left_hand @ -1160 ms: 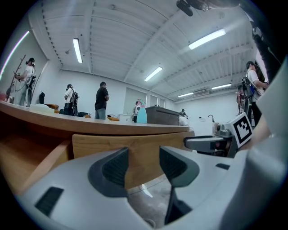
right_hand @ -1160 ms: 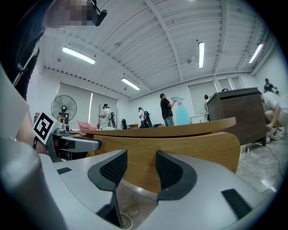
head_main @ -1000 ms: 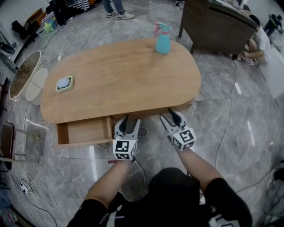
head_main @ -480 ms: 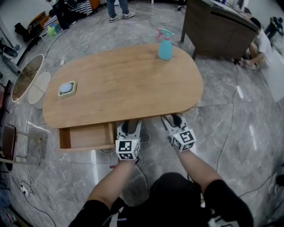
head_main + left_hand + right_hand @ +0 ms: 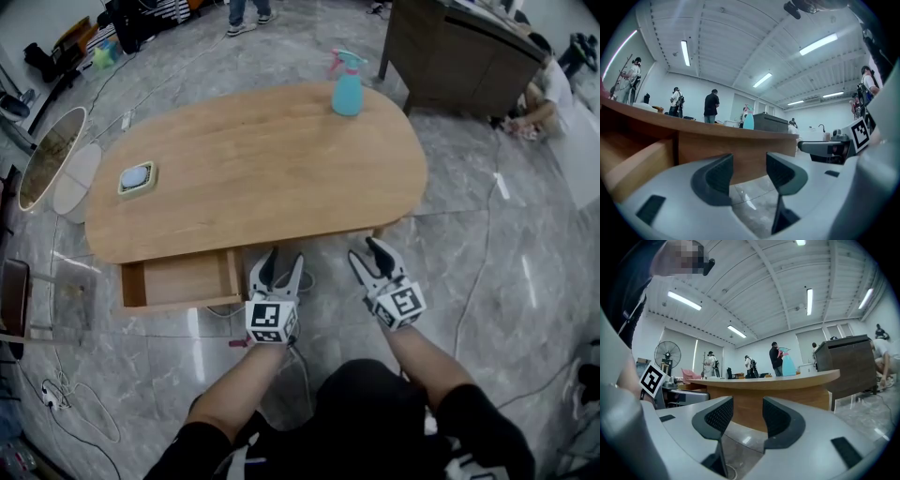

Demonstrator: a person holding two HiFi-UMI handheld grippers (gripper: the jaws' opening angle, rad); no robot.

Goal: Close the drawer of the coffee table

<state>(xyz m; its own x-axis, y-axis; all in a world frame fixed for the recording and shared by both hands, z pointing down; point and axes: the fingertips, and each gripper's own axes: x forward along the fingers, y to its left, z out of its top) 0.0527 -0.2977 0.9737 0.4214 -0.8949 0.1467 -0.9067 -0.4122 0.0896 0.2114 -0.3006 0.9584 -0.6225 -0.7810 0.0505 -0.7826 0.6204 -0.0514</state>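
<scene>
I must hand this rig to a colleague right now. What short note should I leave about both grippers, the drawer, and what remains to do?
Left gripper: open and empty, in front of the coffee table, just right of the drawer.
Right gripper: open and empty; its jaws have just closed slightly. It is further right, in front of the table's edge.
Drawer: pulled out at the table's front left.
Done: nothing that shows; neither gripper appears to touch the drawer.
Left to do: push the drawer's front panel in until it is shut.
</scene>
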